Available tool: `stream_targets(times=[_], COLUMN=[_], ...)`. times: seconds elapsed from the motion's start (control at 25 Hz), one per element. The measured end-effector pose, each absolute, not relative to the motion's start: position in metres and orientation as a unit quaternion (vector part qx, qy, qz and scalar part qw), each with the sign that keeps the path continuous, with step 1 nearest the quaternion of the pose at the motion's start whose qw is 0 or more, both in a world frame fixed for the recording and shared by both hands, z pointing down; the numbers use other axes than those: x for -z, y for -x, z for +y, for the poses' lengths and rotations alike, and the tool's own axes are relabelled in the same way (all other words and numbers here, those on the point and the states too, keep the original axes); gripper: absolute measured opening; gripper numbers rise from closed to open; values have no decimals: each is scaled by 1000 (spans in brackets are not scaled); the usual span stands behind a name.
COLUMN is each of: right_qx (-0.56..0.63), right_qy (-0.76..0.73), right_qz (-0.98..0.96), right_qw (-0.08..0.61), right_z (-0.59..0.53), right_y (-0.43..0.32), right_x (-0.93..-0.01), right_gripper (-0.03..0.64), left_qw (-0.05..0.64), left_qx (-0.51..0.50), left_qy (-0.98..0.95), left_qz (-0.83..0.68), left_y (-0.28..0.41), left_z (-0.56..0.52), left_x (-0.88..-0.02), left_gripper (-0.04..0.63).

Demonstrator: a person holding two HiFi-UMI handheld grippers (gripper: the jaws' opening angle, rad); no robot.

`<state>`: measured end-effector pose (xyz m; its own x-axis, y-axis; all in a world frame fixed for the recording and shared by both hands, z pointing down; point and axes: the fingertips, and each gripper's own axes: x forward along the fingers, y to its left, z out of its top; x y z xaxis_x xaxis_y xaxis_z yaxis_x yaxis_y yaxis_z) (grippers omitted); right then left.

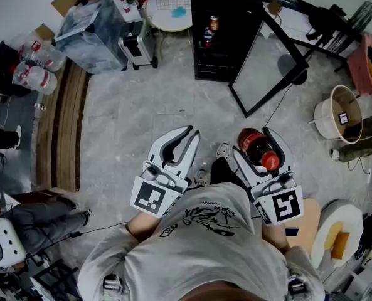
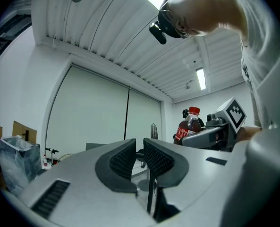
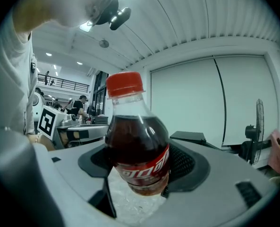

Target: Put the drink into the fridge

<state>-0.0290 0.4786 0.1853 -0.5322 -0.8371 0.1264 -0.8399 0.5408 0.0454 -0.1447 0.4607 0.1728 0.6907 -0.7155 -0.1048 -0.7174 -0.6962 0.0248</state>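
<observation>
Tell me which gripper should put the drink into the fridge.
Right. The right gripper is clamped on the red-capped plastic bottle of dark cola, with the black fridge, its glass door open, ahead. The left gripper is empty, jaws barely apart.

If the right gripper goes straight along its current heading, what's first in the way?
Probably the open black fridge, possibly at the near edge of its glass door. The head view shows nothing standing in between, though depth is hard to judge. The cola bottle clamped in the right gripper would arrive first.
</observation>
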Motion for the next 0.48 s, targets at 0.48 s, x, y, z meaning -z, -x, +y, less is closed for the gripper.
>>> stream_targets(times=[0.48], right_qx=[-3], right_qy=[-476], right_qz=[-877], right_qw=[56], right_z=[421], right_y=[-4], right_x=[-182], right_gripper=[333], left_qw=[25], left_qx=[-64], left_qy=[918], left_qz=[391], left_y=[109], left_z=[403], left_x=[-163], left_gripper=[61])
